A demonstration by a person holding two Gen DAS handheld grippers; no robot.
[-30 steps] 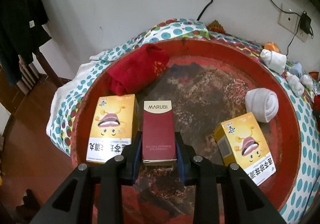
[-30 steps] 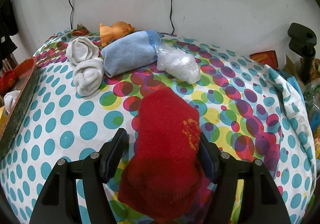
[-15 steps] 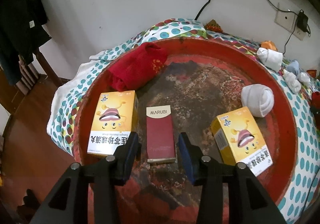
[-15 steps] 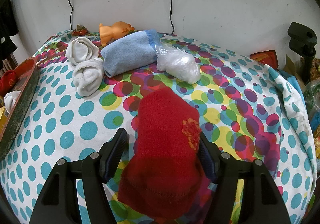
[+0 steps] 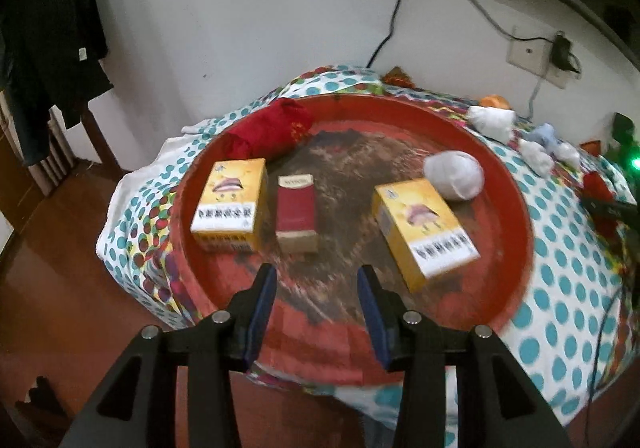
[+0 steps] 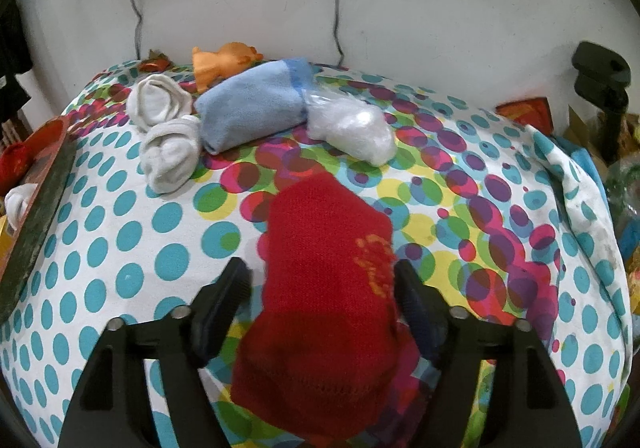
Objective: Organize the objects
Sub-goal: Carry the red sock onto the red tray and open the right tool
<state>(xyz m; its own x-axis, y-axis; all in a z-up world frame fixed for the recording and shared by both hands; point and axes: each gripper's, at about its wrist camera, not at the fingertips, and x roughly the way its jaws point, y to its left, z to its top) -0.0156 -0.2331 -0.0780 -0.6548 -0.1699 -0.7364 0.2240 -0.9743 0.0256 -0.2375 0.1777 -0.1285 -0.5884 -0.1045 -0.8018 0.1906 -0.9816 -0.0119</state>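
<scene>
Right wrist: red sock point(image 6: 324, 288) lengthwise between opening jaws, toe wallward.

Your left wrist view is smeared by motion: the lettering on the dark red box point(image 5: 296, 208) cannot be read, and the print on the two yellow boxes point(image 5: 230, 204) point(image 5: 426, 226) is only streaks. At its right edge a red cloth point(image 5: 596, 184) and a dark object beside it are cut off and unclear. In your right wrist view the red sock point(image 6: 324, 288) hides the spotted cloth point(image 6: 120, 228) beneath it. The left edge crops the red tray point(image 6: 36, 184) and a white bundle point(image 6: 18, 200). Clutter at the right edge is too indistinct to name.
</scene>
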